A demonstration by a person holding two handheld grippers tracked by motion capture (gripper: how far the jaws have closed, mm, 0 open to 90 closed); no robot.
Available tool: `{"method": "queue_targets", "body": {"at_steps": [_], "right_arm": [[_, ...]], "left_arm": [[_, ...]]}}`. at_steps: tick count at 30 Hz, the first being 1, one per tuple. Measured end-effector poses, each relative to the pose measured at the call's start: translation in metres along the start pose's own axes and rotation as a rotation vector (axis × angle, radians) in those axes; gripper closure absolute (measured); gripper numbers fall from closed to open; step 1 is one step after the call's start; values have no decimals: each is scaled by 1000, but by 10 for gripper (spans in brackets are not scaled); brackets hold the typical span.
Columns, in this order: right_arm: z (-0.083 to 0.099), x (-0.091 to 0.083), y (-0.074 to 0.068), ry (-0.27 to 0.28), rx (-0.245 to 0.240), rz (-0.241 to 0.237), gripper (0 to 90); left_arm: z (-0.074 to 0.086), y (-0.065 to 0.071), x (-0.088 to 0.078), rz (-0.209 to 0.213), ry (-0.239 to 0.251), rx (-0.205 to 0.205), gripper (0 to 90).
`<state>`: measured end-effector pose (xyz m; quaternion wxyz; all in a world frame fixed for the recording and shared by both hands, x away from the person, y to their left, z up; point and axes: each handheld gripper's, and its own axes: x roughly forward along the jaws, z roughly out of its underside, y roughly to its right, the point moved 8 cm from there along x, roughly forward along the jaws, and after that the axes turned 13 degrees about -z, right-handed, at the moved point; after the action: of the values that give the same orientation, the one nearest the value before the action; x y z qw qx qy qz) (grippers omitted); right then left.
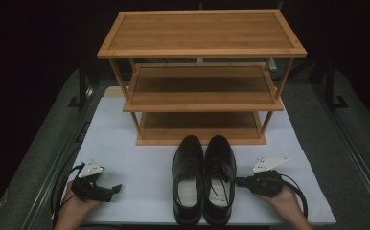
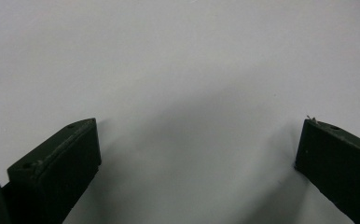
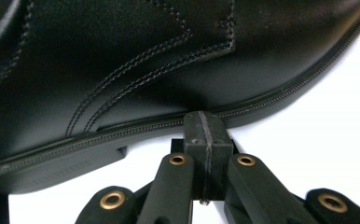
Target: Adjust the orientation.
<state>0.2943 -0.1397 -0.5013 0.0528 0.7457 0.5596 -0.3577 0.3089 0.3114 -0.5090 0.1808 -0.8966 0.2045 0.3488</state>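
While darkness surrounds the grey table (image 1: 39, 143), your left gripper (image 1: 117, 188) rests on the white mat (image 1: 140, 167), jaws spread wide and empty. The black dress shoes (image 1: 204, 179) sit before the bamboo shoe rack (image 1: 201, 76). Your right gripper (image 1: 237, 181), jaws pressed together and empty, touches the right shoe's sole edge.

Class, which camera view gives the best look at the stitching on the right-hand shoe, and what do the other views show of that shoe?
The right gripper view: the shoe is close, its stitch rows sharp. The high view shows the whole shoe beside its partner, too small for stitching. The left gripper view faces bare white table.
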Motion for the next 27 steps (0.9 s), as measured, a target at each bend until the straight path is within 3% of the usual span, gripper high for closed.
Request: {"method": "queue_targets", "body": {"at_steps": [12, 14, 17, 24, 27], "right_arm": [[1, 0, 1, 12, 11, -12, 886], [1, -1, 2, 11, 14, -2, 866], [2, -4, 4, 14, 21, 7, 854], [3, -11, 4, 26, 18, 24, 824], [3, -12, 3, 26, 14, 28, 803]], "left_arm": [[-1, 0, -1, -3, 0, 5, 0], [-3, 3, -2, 14, 4, -7, 13], [-11, 15, -4, 44, 16, 16, 35], [-39, 52, -10, 145, 91, 41, 61], [-48, 66, -11, 187, 110, 49, 130]]}}
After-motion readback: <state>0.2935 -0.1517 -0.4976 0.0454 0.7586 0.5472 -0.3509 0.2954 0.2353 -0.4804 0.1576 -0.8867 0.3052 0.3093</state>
